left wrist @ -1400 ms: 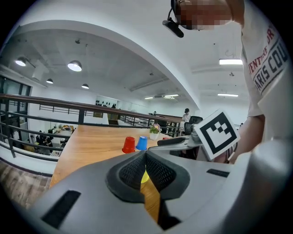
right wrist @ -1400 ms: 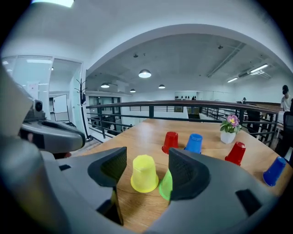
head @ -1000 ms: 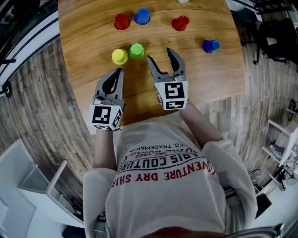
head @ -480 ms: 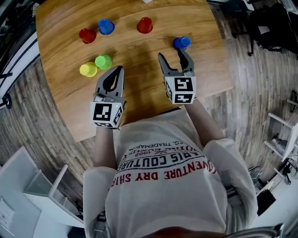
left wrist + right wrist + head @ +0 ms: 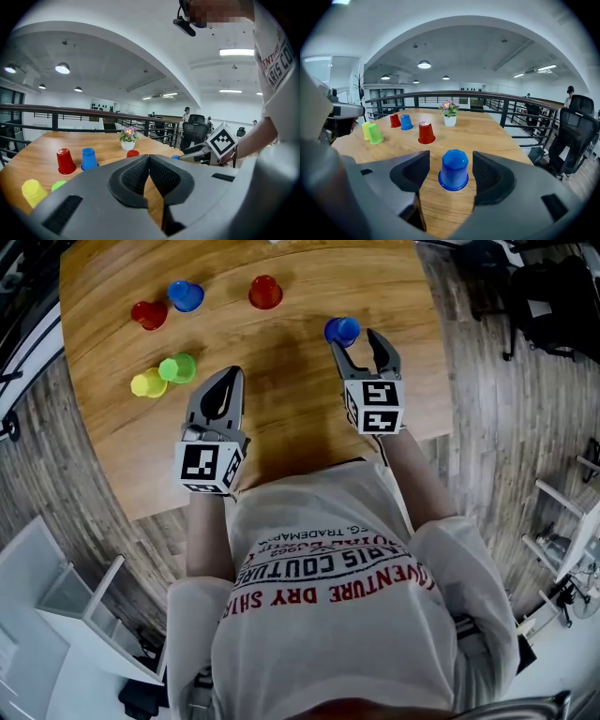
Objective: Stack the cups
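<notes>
- A large open-plan office.
- Black office chairs (image 5: 576,131) stand by a metal railing (image 5: 504,118).
- Strip ceiling lights (image 5: 238,52) run overhead.
- A wooden table (image 5: 497,136) holds a potted flower (image 5: 449,114).

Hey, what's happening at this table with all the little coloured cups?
A person holds a gripper in each hand over a wooden table. The right gripper is open, a blue cup just ahead of its jaws, not gripped. The left gripper is shut and empty. The other cups sit upside down, none stacked yet.
</notes>
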